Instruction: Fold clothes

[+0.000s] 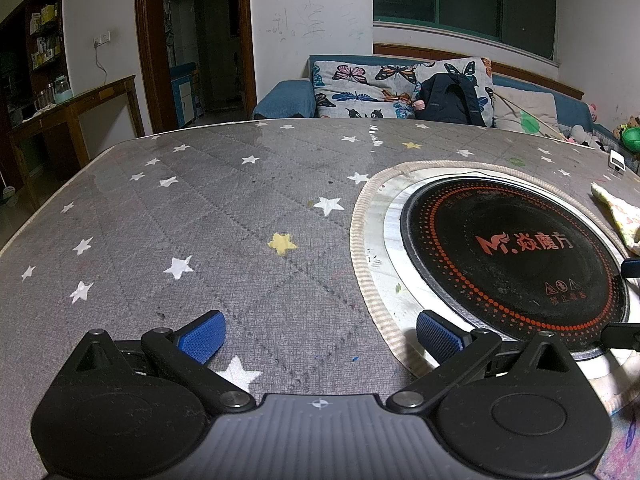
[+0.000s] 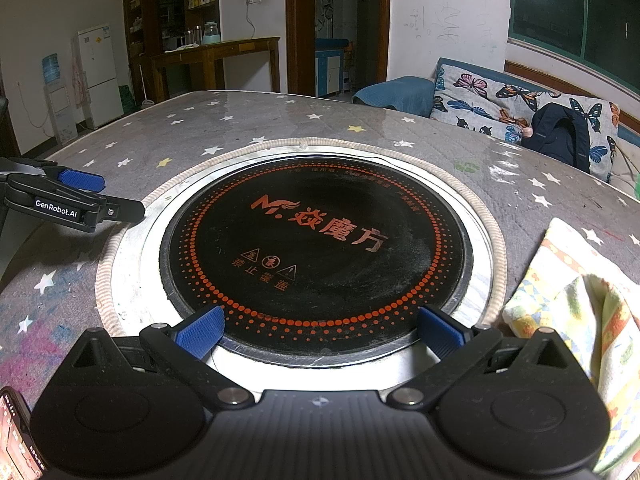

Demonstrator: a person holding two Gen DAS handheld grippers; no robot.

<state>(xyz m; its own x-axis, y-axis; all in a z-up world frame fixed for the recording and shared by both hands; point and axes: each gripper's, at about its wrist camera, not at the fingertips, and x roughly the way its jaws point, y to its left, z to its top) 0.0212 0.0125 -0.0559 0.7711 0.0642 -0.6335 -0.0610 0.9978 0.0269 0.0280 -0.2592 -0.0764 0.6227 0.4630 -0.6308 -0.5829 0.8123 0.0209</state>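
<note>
Left gripper [image 1: 320,338] spread wide, blue pads [image 1: 202,338] parted and gripping nothing, poised low over the grey star-printed table cover [image 1: 224,216]. Right gripper [image 2: 320,334] likewise gaping and empty, its pads [image 2: 440,334] hanging over the near rim of the round black cooktop [image 2: 316,256] set into the table. From the right wrist view, left gripper seen again at 9 o'clock, just beside the braided cream ring [image 2: 496,232] that borders the cooktop's metal surround. Cloth to be folded [image 2: 576,320], pale yellow with small coloured prints, lying bunched on the cover at 3 to 4 o'clock of the cooktop, outside the ring and just beside the right gripper's right finger; possibly touching it, though the fisheye edge blurs that. Same cloth glimpsed at 3 o'clock in the left wrist view [image 1: 620,216], well apart from the left gripper. Phone screen [image 2: 16,440] poking in at 8 o'clock. Beyond the table, at 1 o'clock, butterfly-print cushion [image 1: 360,88] on a blue sofa [image 1: 284,98] with a dark backpack [image 1: 452,100] leaning against it; at 11 o'clock, wooden side table [image 2: 216,50] and white fridge [image 2: 98,72].
</note>
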